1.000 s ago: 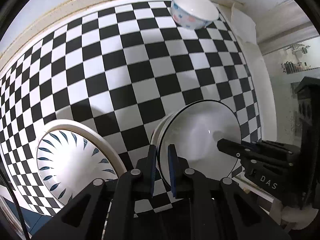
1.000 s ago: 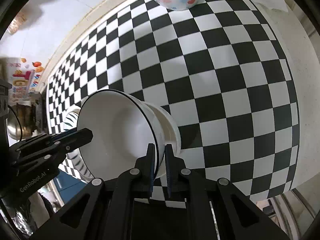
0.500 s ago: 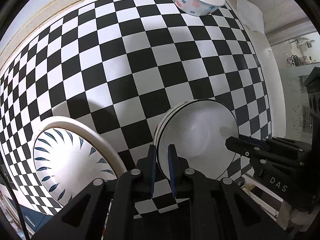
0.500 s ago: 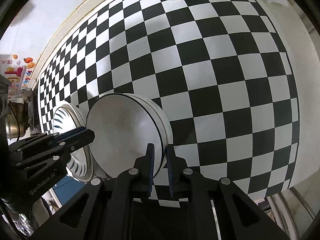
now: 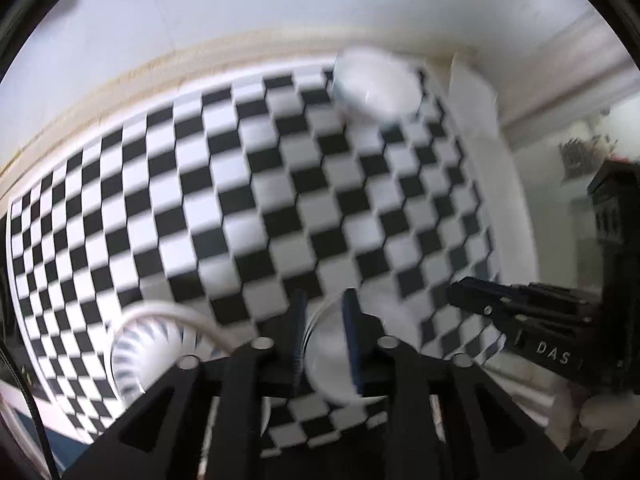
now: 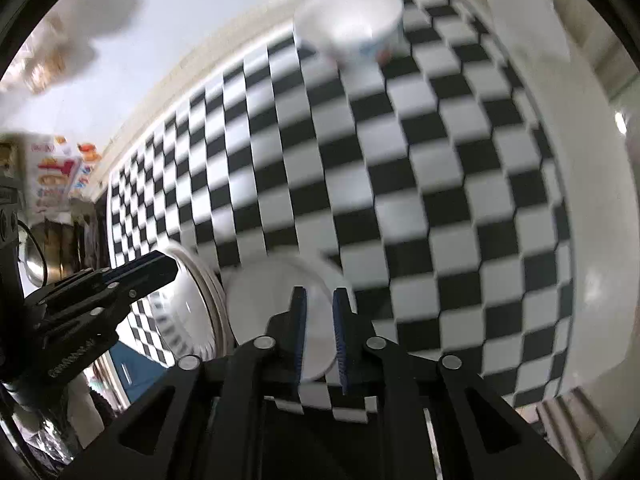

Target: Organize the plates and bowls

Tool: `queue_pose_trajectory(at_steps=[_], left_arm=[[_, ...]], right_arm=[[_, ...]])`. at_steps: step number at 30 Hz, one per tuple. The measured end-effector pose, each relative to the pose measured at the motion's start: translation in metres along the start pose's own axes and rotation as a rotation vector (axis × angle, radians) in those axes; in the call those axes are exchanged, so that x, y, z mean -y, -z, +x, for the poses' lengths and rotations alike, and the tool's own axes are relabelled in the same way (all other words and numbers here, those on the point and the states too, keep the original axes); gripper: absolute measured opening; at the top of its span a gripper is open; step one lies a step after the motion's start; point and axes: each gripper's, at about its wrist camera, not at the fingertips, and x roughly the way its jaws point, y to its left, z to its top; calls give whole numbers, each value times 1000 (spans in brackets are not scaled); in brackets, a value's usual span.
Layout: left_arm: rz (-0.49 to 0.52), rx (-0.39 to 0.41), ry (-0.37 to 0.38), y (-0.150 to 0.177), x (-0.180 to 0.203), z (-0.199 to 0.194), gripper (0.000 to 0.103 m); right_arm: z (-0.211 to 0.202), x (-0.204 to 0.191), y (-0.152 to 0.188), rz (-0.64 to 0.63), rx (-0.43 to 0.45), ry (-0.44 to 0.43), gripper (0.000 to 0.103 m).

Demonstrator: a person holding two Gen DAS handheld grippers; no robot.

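**Checkered cloth, both grippers parted above the white plate**

Left wrist view: blurred. My left gripper (image 5: 325, 330) has just been opening; its blue pads (image 5: 352, 336) stand apart either side of the white plate (image 5: 326, 364), not pressing it. Leaf-pattern plate (image 5: 152, 344) lies just left. Floral bowl (image 5: 374, 86) sits far across the checkered tablecloth (image 5: 260, 200).

Right wrist view: my right gripper (image 6: 319, 334) has also just been opening, jaws clear of the plate rim beneath. Bowl far, top centre.

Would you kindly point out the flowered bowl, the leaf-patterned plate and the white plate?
flowered bowl (image 6: 352, 20): right wrist view, inside.
leaf-patterned plate (image 5: 160, 344): left wrist view, patterned face.
white plate (image 6: 264, 304): right wrist view, top face.
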Motion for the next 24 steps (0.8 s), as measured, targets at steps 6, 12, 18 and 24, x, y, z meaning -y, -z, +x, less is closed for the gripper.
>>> queue_pose_trajectory(at_steps=[6, 12, 18, 24], left_arm=[[-60, 10, 53, -96, -2, 17, 21], [-116, -88, 113, -161, -3, 75, 21], [-98, -143, 54, -202, 1, 123, 21], [-81, -163, 25, -220, 2, 146, 20]], right_arm=[[-27, 27, -85, 75, 125, -19, 51], [-6, 60, -165, 159, 153, -43, 51], [33, 76, -214, 182, 111, 2, 51], [66, 86, -238, 183, 61, 33, 28]])
